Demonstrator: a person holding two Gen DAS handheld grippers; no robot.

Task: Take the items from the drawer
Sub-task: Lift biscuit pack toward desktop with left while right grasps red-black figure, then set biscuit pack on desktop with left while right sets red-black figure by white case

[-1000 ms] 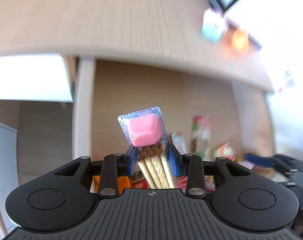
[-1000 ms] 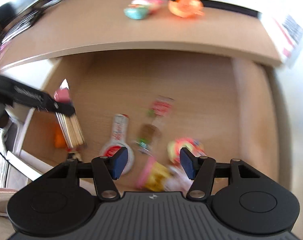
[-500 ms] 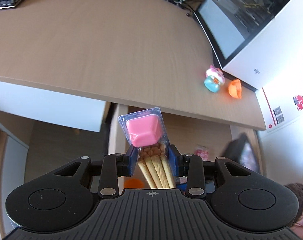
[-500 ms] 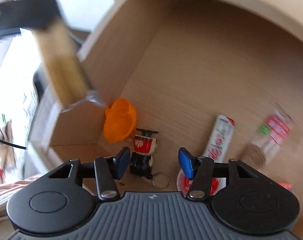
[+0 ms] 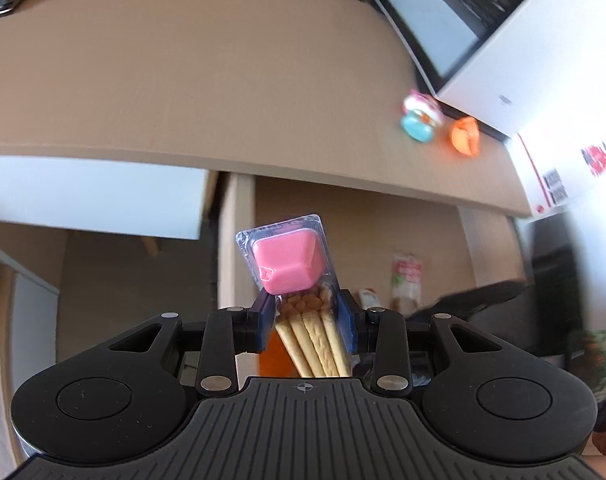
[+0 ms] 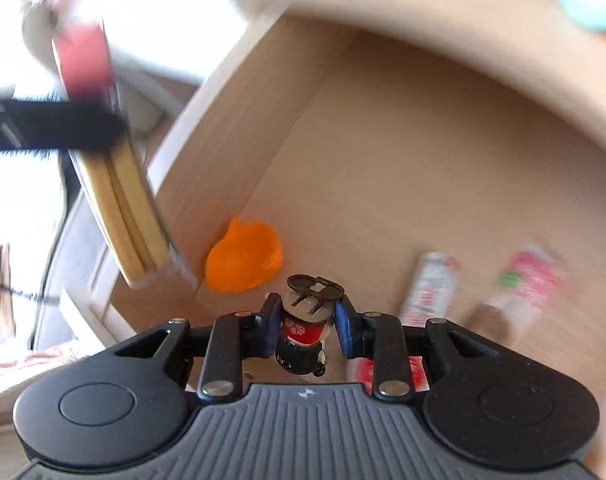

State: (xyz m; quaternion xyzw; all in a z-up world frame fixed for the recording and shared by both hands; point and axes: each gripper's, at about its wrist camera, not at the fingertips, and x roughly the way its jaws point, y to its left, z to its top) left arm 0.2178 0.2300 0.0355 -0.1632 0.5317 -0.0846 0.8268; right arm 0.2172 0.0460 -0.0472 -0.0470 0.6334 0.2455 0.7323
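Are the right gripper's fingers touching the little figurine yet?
Cannot tell. In the right wrist view the figurine sits between the right gripper's closing fingers, but neither contact nor gap shows plainly.

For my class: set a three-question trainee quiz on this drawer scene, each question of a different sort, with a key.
1. True or false: the left gripper is shut on a biscuit-stick snack pack with a pink dip cup.
2. Multiple choice: what sits between the fingers of the right gripper? A) the orange capsule half B) a small figurine keychain C) a red-and-white sachet
3. Fill in: on the desk top beside the teal-and-pink toy lies an ______ capsule piece.

Key: 1 true; 2 B, the jaws have just been closing around it; 3 orange.
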